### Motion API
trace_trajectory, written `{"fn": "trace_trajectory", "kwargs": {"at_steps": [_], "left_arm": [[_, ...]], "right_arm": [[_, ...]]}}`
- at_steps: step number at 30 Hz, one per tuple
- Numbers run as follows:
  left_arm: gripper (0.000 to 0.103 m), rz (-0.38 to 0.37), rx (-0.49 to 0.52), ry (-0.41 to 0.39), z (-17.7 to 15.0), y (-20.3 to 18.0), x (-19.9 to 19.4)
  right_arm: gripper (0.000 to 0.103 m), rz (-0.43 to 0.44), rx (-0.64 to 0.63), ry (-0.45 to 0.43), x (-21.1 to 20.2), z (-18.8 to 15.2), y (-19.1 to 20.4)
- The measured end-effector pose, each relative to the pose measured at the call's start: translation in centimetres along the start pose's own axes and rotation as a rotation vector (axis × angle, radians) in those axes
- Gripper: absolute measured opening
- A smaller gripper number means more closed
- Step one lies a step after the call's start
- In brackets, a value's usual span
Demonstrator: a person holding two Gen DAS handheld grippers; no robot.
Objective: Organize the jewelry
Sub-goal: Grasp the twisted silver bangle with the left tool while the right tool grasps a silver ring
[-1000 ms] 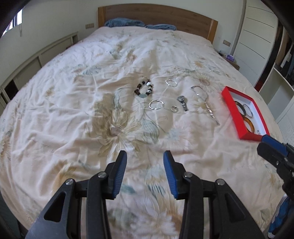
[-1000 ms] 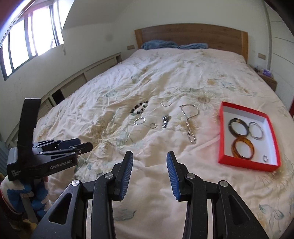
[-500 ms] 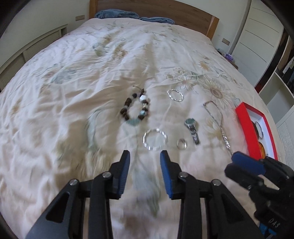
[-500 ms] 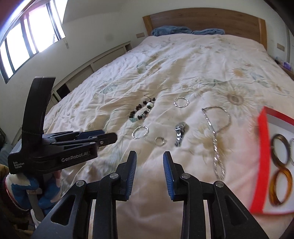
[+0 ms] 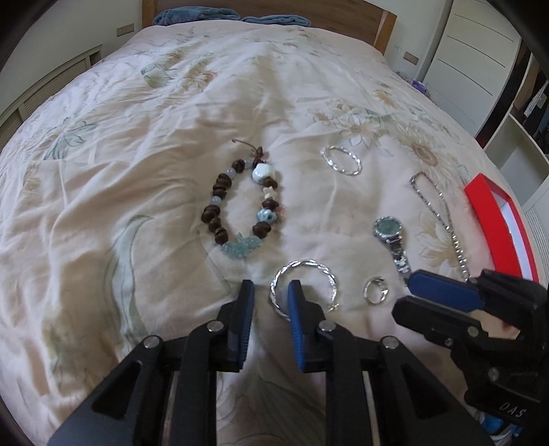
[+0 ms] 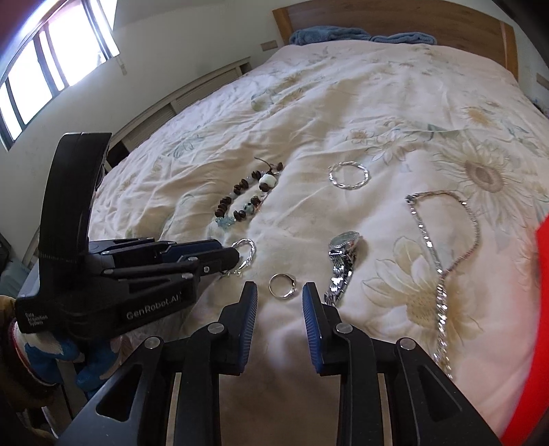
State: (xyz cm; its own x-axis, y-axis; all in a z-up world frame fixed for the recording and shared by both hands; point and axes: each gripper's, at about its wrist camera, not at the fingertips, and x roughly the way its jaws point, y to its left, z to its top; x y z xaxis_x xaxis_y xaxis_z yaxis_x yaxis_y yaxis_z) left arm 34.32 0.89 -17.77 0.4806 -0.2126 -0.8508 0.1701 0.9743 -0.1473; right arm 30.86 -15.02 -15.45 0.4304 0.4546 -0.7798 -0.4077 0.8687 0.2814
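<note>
Jewelry lies spread across the floral bedspread (image 5: 120, 171). Nearest the left gripper (image 5: 271, 291) is a twisted silver bangle (image 5: 303, 290), lying flat; the gripper's jaws are parted, and its right blue pad overlaps the bangle's left edge in the left wrist view, though whether it touches the metal cannot be told. Beyond it a beaded bracelet (image 5: 240, 202) forms an oval whose long axis runs away from the camera, knotted cord end pointing toward the headboard (image 6: 394, 17). A second twisted bangle (image 5: 341, 160) lies farther off to the right.

The right gripper (image 6: 279, 298) hovers with jaws apart, and a small silver ring (image 6: 283, 285) sits just beyond the gap between its blue pads. Just right of the ring lies a silver watch (image 6: 341, 260), band stretched out lengthwise, its face at the far end and its strap reaching back toward the gripper's right finger. A silver chain necklace (image 6: 442, 254) lies further right, its loop at the far end and its tail running toward the camera. A red box (image 5: 497, 223) stands at the right edge, well apart from the bracelet.
</note>
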Motion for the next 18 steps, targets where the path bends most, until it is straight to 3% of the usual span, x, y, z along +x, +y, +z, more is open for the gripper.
{"fn": "trace_trajectory", "kwargs": {"at_steps": [12, 15, 18], "left_arm": [[0.016, -0.032, -0.004, -0.007, -0.4, 0.6, 0.7], [0.014, -0.026, 0.001, -0.010, -0.5, 0.5, 0.7], [0.009, -0.023, 0.007, -0.012, -0.5, 0.5, 0.8]], "right_arm": [[0.027, 0.002, -0.032, 0.048, 3.1, 0.4, 0.3], [0.020, -0.015, -0.041, 0.052, 3.3, 0.2, 0.3], [0.020, -0.018, -0.043, 0.056, 3.4, 0.1, 0.2]]}}
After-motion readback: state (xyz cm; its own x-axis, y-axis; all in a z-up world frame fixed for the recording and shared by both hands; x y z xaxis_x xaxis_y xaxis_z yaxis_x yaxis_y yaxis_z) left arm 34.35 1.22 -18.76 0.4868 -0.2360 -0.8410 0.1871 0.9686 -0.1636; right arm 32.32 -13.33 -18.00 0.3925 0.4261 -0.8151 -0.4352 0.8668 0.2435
